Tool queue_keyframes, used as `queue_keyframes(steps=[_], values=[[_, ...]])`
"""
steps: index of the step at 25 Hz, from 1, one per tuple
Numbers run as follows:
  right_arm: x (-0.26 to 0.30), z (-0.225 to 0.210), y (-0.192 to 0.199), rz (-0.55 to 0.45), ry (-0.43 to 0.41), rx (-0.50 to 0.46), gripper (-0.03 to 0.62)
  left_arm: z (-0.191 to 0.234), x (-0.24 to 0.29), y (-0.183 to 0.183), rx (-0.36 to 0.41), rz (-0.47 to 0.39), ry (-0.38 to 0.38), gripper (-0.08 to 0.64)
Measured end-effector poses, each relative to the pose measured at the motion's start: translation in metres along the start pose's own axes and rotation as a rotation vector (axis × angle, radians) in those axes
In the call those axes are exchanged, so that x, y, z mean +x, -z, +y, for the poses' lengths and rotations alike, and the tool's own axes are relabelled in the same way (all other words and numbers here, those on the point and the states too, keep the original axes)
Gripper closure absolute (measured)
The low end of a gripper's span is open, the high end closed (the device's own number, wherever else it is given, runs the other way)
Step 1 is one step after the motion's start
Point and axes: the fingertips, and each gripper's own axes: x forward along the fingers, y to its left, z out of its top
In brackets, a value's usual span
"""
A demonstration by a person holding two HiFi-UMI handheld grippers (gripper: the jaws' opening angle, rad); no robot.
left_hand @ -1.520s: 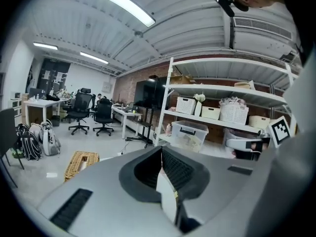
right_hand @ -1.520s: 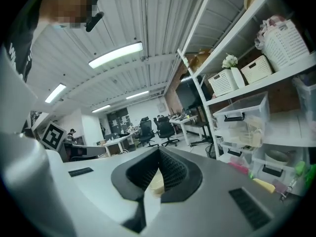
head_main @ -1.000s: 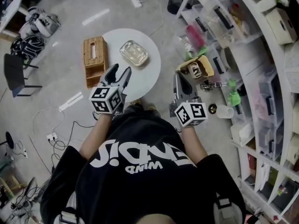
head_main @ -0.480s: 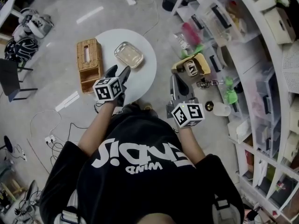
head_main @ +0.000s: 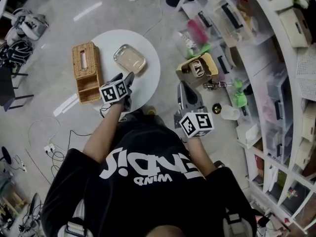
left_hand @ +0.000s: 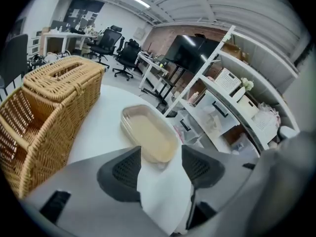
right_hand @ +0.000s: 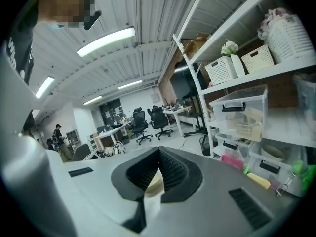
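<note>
The left gripper has its fingers spread wide, with nothing between them but bare white tabletop. Just beyond the tips lies a shallow clear container with a pale beige filling and a lid on it. As far as I can tell the jaws are not touching it. The right gripper has its fingers pressed together on nothing. It is held off to the side of the table and points out toward the white shelving.

The container lies flat on the round table, apart from the wicker box on its left. From the head view it lies towards the far side of the table.

What worries me is the fit. The container's near end looks about as broad as the gap between the fingers, and its corners are rounded and glossy. I'd guess a finger landing on the lid or a corner, rather than down a side wall, would skid it across the smooth top towards the far rim. Closing on the lid alone could pop it loose or tilt the filling. A wide swing to the left could also clip the wicker box, which stands right at the table's edge.
</note>
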Motion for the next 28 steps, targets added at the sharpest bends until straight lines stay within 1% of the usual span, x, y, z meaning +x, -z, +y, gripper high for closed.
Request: queue_keyframes(steps=[7,11,18,25,28], values=[[0.006,-0.008,0.007,0.037,0.013,0.0,0.595,0.012,0.026,0.018,-0.085,0.058,-0.01,0.304],[0.01,-0.011,0.008,0.051,0.017,-0.002,0.595,0.016,0.034,0.022,-0.113,0.082,-0.004,0.312],[0.013,-0.019,0.01,0.072,0.028,-0.009,0.595,0.018,0.046,0.024,-0.192,0.085,0.023,0.332],[0.016,-0.016,0.014,0.082,0.024,-0.001,0.595,0.013,0.05,0.022,-0.255,0.078,0.075,0.393],[0.018,-0.018,0.014,0.084,0.021,0.002,0.595,0.012,0.05,0.021,-0.266,0.079,0.079,0.405]])
